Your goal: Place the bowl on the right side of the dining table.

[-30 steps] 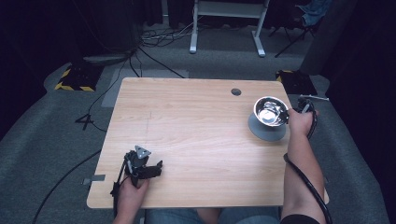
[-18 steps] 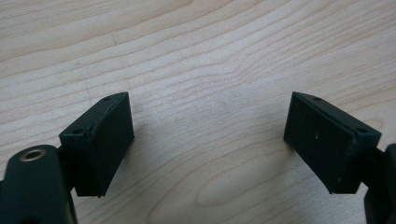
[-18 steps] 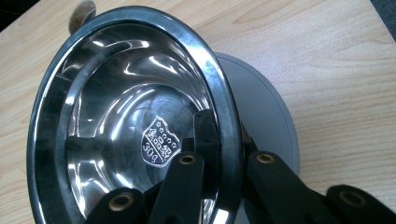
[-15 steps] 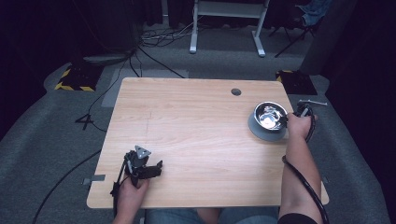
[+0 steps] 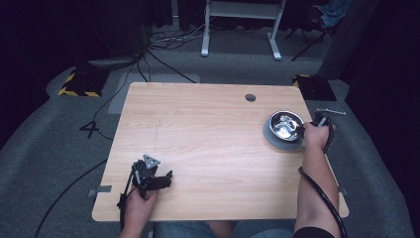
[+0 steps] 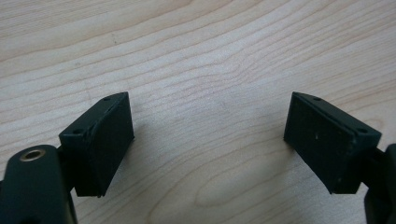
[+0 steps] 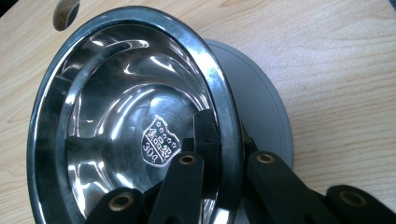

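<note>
Right tongs (image 7: 224, 154) pinching bowl (image 7: 107, 116) rim — seemingly tilted

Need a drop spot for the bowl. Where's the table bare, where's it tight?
Bare: the whole middle and far-left of the table, between the left claw at the near-left edge and the steel bowl. Tight: the right edge, where the right claw grips the bowl's rim over a grey plate, cable hole behind.
</note>
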{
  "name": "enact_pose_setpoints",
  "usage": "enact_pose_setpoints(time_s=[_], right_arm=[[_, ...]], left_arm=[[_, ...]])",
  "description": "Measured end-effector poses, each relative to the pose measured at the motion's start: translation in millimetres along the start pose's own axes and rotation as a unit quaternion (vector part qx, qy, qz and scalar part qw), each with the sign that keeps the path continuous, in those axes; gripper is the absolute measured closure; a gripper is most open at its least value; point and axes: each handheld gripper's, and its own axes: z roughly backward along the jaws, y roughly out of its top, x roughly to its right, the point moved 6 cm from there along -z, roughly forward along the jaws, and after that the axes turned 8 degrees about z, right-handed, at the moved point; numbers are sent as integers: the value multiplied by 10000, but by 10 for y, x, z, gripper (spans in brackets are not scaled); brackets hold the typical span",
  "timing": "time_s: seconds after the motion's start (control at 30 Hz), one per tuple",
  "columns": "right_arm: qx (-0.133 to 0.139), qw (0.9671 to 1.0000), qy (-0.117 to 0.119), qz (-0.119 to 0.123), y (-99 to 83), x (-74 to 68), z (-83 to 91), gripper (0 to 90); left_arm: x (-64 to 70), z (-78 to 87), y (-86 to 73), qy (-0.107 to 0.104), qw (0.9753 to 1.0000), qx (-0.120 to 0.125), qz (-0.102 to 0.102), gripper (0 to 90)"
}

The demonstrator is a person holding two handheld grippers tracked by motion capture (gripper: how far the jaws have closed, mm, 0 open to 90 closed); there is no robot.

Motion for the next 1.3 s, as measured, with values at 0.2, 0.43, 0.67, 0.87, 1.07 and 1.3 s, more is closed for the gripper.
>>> enact_pose_setpoints(time_s=[0.2, 0.43, 0.67, 0.87, 1.07, 1.3], right_arm=[[-32, 10000, 6, -62, -29, 25, -26, 875], [-10, 9999, 18, -103, -33, 31, -30, 873], [23, 9998, 20, -197, -44, 41, -45, 817], [114, 9999, 100, -75, -23, -13, -51, 694], [219, 9995, -127, 185, 22, -37, 37, 613], [480, 9980, -254, 337, 88, -37, 210, 572]], left_arm=[[0, 0, 0, -1, 10000, -1, 1, 159], [0, 0, 0, -1, 10000, -1, 0, 159], [0, 0, 0, 0, 10000, -1, 0, 159], [0, 0, 0, -2, 10000, -1, 1, 159], [0, 0, 0, -1, 10000, 0, 1, 159], [0, -1, 0, -3, 10000, 2, -1, 159]])
